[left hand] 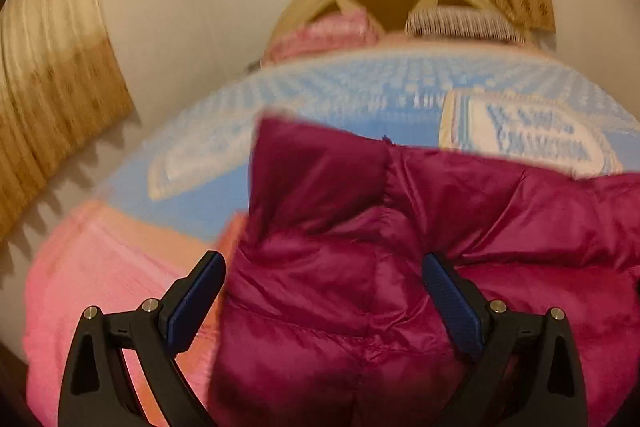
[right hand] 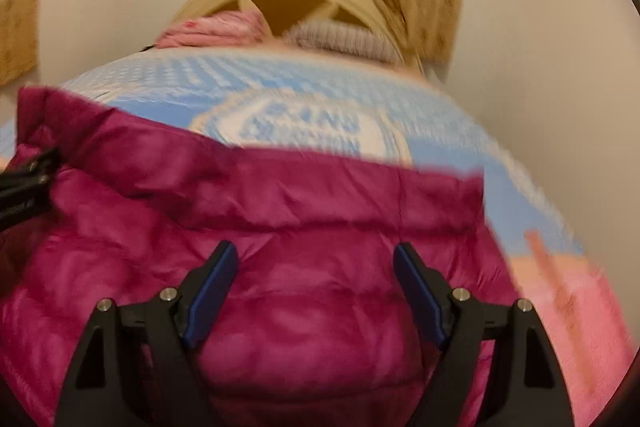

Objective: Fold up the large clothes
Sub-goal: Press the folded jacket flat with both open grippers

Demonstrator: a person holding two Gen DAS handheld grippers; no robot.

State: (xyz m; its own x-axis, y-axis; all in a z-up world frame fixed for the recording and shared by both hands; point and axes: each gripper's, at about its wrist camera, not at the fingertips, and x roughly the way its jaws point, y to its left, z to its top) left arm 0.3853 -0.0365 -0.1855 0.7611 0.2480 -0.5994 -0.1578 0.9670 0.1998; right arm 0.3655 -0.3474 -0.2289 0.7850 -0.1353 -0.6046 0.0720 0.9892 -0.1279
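1. The magenta puffer jacket [left hand: 360, 247] lies on the blue bedspread [left hand: 320, 91], filling the 6 o'clock half of both wrist views.
2. The left gripper [left hand: 324, 291] has its jaws spread wide, gripping nothing, the quilted fabric beneath the gap.
3. The right gripper [right hand: 316, 279] is likewise spread wide and empty above the jacket.
4. It looks light, soft and puffy, with a slick shell likely to slip.
5. Probably best to pinch a seamed edge or hem toward 12 o'clock, not the billowy middle.
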